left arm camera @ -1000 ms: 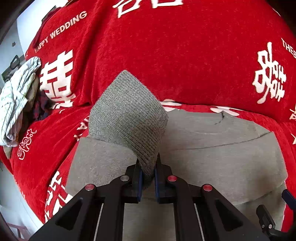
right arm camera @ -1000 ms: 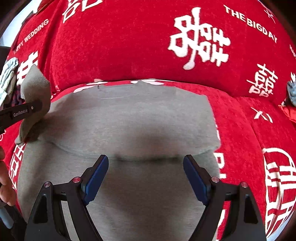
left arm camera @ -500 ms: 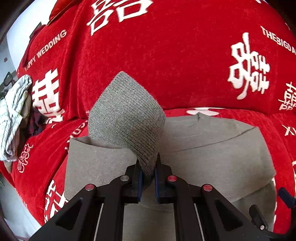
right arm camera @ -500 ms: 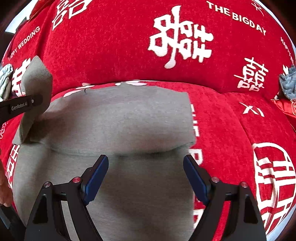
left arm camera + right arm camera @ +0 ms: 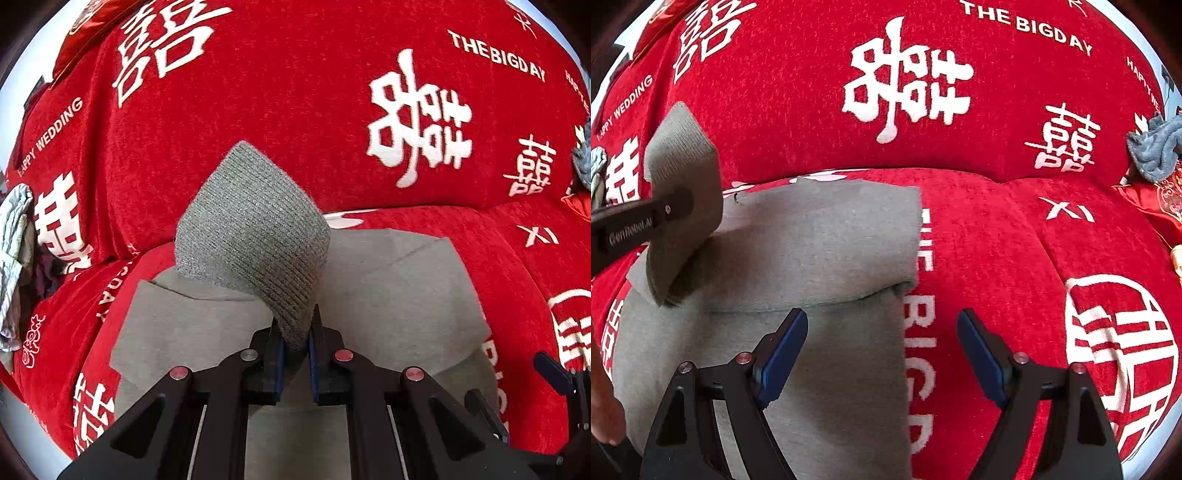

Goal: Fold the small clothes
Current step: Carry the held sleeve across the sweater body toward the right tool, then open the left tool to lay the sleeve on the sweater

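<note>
Left gripper (image 5: 295,345): fingers pinching the ribbed cuff (image 5: 255,236), lifted above the grey sweater (image 5: 820,240) on the red cover (image 5: 997,229). Right gripper (image 5: 882,354): fingers spread, empty, at the sweater's right edge.

We see our left gripper (image 5: 295,332) and right gripper (image 5: 882,343): black angular frames, red-capped screws, blue pads (image 5: 783,354), white "GenRobot.AI" lettering on one finger.
</note>
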Demonstrator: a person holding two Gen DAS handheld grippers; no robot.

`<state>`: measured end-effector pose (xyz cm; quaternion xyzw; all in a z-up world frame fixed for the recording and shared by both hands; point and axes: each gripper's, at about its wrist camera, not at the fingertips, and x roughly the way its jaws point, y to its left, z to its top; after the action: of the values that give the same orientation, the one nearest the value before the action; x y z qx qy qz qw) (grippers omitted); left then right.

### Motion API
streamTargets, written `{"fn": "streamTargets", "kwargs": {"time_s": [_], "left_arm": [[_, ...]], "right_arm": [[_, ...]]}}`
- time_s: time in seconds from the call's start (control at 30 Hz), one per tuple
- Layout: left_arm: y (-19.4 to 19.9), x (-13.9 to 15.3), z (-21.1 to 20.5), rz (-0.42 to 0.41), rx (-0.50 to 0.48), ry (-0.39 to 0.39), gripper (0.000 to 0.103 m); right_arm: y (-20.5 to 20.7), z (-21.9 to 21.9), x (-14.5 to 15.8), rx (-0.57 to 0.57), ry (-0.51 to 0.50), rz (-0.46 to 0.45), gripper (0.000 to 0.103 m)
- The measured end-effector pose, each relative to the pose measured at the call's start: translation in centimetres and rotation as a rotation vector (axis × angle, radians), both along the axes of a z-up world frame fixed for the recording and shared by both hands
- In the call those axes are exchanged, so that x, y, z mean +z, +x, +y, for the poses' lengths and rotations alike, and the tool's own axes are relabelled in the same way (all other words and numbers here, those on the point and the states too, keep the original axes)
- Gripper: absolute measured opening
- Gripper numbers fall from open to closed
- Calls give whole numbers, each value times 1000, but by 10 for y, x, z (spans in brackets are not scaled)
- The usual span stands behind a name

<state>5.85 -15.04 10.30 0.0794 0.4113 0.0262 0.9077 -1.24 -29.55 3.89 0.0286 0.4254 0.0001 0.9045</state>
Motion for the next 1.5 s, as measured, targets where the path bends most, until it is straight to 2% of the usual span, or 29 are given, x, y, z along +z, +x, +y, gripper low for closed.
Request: {"fn": "streamTargets", "kwargs": {"time_s": [0.3,0.7,1.07,1.1,1.13,1.17,1.23,1.27,1.37,1.5], "left_arm": [[-11,3,-30,-23,-96,12,11],[-26,-35,-51,67,-187,31,11],[-16,-56,-41,173,-236,-192,13],[-15,-58,-41,186,-240,-201,17],[-14,-61,-39,203,-244,-224,37],[-13,-63,-37,211,-244,-255,73],[-14,-61,-28,162,-157,-244,97],[-15,-60,-25,146,-152,-261,97],[-16,-58,-19,188,-206,-348,97],[-28,-46,-4,155,-258,-391,97]], "right_arm": [[-2,-15,1,-19,17,-6,86],[1,-27,5,-47,28,-7,86],[-2,-46,7,-97,8,-6,85],[-3,-48,7,-102,11,-5,85],[-4,-50,7,-105,11,-4,85],[-5,-51,6,-106,6,-4,85],[-8,-53,7,-108,2,-8,85],[-9,-54,7,-109,5,-7,85],[-12,-58,4,-116,15,-4,85],[-17,-64,4,-108,125,-10,85]]}}
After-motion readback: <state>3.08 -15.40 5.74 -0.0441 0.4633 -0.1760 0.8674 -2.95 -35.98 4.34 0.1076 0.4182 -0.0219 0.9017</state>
